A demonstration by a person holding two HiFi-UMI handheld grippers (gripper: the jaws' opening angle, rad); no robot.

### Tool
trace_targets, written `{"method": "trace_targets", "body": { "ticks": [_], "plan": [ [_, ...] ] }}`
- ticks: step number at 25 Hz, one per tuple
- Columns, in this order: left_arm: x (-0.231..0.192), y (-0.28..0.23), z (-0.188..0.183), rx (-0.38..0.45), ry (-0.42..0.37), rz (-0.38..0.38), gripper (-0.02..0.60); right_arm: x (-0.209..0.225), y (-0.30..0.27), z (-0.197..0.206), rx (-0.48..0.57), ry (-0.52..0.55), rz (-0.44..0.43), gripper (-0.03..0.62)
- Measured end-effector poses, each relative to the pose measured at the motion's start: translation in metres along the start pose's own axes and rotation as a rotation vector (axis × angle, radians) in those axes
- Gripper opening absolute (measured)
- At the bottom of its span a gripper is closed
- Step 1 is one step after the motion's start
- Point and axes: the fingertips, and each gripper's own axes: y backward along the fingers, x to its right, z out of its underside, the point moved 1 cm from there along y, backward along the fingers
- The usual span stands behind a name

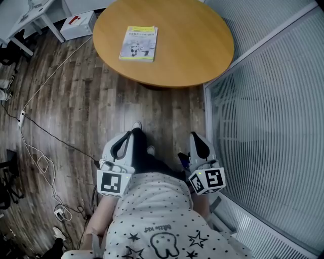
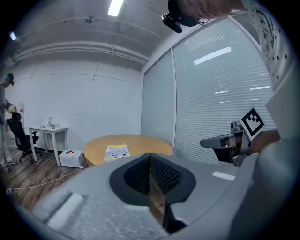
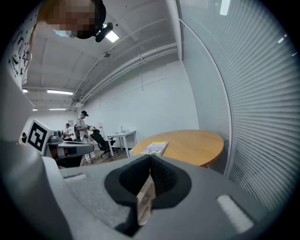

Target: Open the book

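A thin book (image 1: 138, 43) with a yellow and white cover lies shut on the round wooden table (image 1: 202, 45), on its left half. The same book (image 2: 116, 152) shows in the left gripper view and again, book (image 3: 155, 148), in the right gripper view. My left gripper (image 1: 126, 142) is held close to the person's body, well short of the table, its jaws pressed together with nothing between them. My right gripper (image 1: 198, 143) sits beside it at the same distance, also shut and empty.
A glass partition with blinds (image 1: 268, 126) runs along the right. Cables (image 1: 40, 131) trail over the wooden floor on the left. A white box (image 1: 78, 25) and a white desk (image 1: 25, 15) stand beyond the table's left side. People (image 3: 82, 131) stand far off.
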Motion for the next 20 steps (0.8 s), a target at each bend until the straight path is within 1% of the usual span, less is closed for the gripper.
{"method": "trace_targets", "body": {
  "ticks": [4, 7, 11, 14, 17, 20],
  "plan": [
    [-0.006, -0.024, -0.006, -0.004, 0.013, 0.038, 0.014, 0.004, -0.018, 0.004, -0.019, -0.005, -0.010, 0.003],
    [-0.017, -0.042, -0.014, 0.010, -0.004, 0.067, 0.014, 0.006, -0.035, 0.004, -0.038, -0.011, -0.009, 0.005],
    [-0.049, -0.074, -0.020, 0.017, 0.009, 0.058, 0.012, 0.015, -0.069, -0.004, -0.058, 0.003, 0.009, 0.005],
    [-0.075, -0.095, -0.028, 0.022, 0.016, 0.046, 0.012, 0.019, -0.099, -0.017, -0.065, 0.013, 0.029, 0.004],
    [-0.098, -0.111, -0.036, 0.016, 0.034, 0.028, 0.012, 0.018, -0.124, -0.031, -0.064, 0.009, 0.046, 0.003],
    [-0.115, -0.126, -0.036, 0.002, 0.054, 0.038, 0.012, 0.012, -0.146, -0.038, -0.077, -0.003, 0.053, 0.003]
  ]
}}
